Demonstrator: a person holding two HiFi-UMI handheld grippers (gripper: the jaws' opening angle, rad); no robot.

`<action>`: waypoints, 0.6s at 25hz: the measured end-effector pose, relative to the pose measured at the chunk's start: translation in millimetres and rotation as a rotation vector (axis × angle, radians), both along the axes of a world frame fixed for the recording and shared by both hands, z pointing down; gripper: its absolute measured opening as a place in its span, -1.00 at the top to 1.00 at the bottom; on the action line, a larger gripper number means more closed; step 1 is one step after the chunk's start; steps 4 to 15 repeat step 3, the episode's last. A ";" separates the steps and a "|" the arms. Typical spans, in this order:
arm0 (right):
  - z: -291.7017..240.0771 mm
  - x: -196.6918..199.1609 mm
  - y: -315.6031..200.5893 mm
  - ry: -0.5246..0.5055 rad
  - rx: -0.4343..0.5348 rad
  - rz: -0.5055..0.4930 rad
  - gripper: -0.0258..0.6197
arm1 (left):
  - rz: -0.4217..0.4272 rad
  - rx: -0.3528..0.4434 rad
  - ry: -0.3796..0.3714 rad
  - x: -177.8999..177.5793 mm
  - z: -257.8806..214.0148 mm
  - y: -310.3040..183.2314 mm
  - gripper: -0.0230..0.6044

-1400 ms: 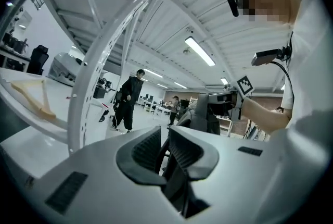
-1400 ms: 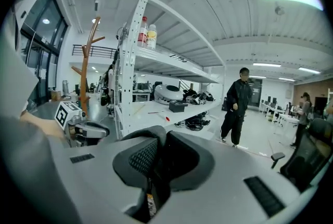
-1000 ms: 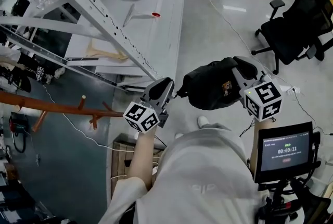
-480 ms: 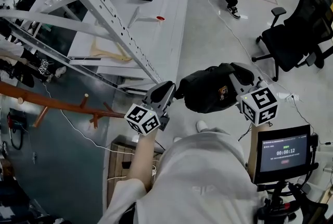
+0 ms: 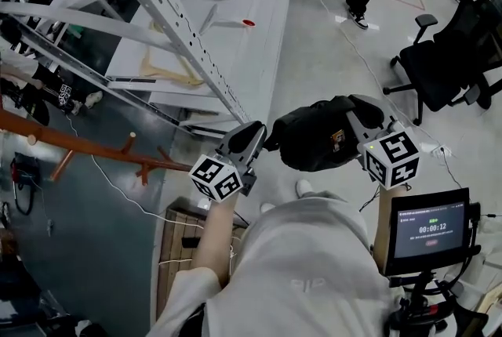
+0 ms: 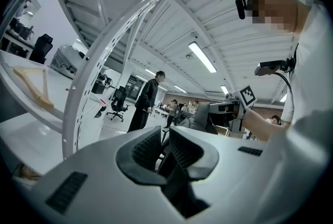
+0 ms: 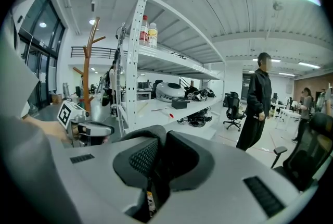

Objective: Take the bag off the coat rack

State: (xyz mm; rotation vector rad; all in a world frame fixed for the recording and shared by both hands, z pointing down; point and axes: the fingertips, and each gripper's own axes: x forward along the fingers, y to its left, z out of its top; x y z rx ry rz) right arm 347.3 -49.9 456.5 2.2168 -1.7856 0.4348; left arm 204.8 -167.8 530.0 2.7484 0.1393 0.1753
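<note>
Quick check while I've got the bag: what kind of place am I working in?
Most likely an open-plan lab or office workspace: tall white metal shelving over a long white bench, wheeled office chairs on a glossy floor, and the wooden coat rack beside the shelving.

The bag [image 5: 314, 138] is hanging between the grippers, with the left gripper [image 5: 255, 133] sitting at its left end and the right gripper [image 5: 357, 110] at its right end (both touching it). The coat rack [image 5: 78, 146] is standing well apart on the left. The shelf [image 5: 169, 10] is rising beyond the rack, a chair [image 5: 443, 61] is sitting far right, and a screen [image 5: 431, 227] is sitting near the right gripper.
</note>
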 end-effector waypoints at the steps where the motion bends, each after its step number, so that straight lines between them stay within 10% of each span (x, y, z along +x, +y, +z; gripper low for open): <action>1: 0.6 0.1 -0.3 -0.001 -0.001 -0.001 0.77 | 0.000 -0.001 -0.001 0.1 0.8 0.2 0.80; 15: 2.2 -0.4 -1.0 -0.002 -0.003 -0.004 0.77 | 0.000 -0.004 -0.002 0.1 2.3 0.9 0.80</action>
